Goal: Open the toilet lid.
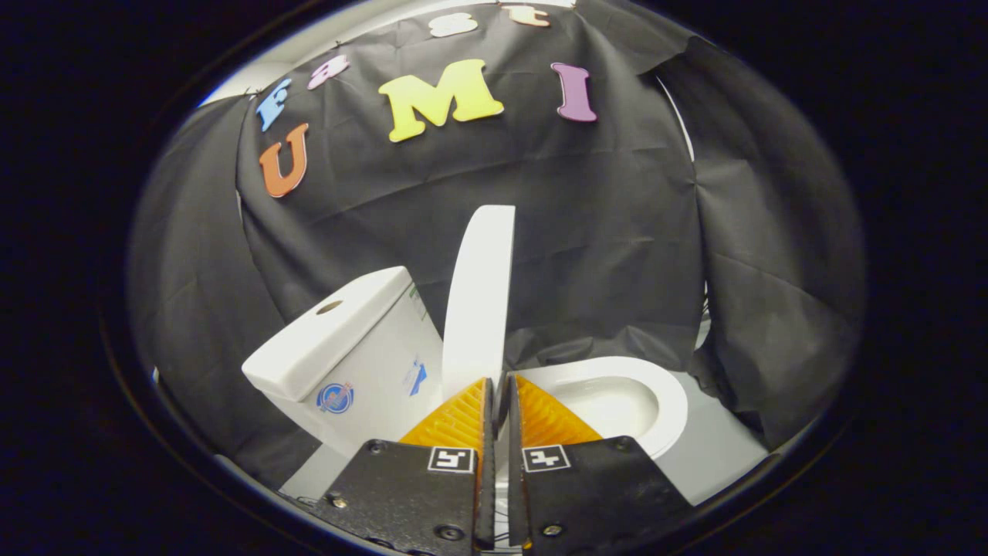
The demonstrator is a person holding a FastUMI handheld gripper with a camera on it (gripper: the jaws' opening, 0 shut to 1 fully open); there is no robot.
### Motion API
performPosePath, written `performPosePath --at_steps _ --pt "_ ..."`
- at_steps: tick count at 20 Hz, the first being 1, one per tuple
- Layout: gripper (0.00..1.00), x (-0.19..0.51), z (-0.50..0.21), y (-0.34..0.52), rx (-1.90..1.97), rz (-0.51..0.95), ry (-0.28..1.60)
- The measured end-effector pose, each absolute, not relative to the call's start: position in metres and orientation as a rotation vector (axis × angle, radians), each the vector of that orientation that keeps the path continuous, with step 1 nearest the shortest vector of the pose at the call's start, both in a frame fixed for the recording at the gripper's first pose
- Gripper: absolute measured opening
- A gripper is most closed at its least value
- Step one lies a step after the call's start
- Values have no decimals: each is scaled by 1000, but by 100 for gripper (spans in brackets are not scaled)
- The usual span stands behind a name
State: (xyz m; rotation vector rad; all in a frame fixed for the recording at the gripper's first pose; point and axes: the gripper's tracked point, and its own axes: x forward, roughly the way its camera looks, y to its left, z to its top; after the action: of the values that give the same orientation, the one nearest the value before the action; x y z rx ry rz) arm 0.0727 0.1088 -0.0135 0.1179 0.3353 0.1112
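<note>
White toilet lid (480, 293) stands raised on edge at twelve o'clock just ahead of the clenched, empty claw (499, 384), with the cistern (340, 340) at ten o'clock and the open bowl (617, 398) at two o'clock.

Gripper (499, 380) fingers nearly closed, thin gap btwn tips, apparently gripping nothing.

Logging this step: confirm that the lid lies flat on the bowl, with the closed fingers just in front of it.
Not right. The gripper view shows the lid standing upright beside the tank, leaving the bowl uncovered. The gripper fingers are indeed closed just before it.
</note>
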Motion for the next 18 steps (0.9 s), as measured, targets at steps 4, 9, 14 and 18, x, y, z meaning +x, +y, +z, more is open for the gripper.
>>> performPosePath --at_steps 4,9,14,18 --pt "10 70 -12 123 62 110 325" --pt "11 71 -11 136 34 100 324" --pt "12 71 -10 155 -2 110 314" --pt "12 70 -11 172 -52 118 291"
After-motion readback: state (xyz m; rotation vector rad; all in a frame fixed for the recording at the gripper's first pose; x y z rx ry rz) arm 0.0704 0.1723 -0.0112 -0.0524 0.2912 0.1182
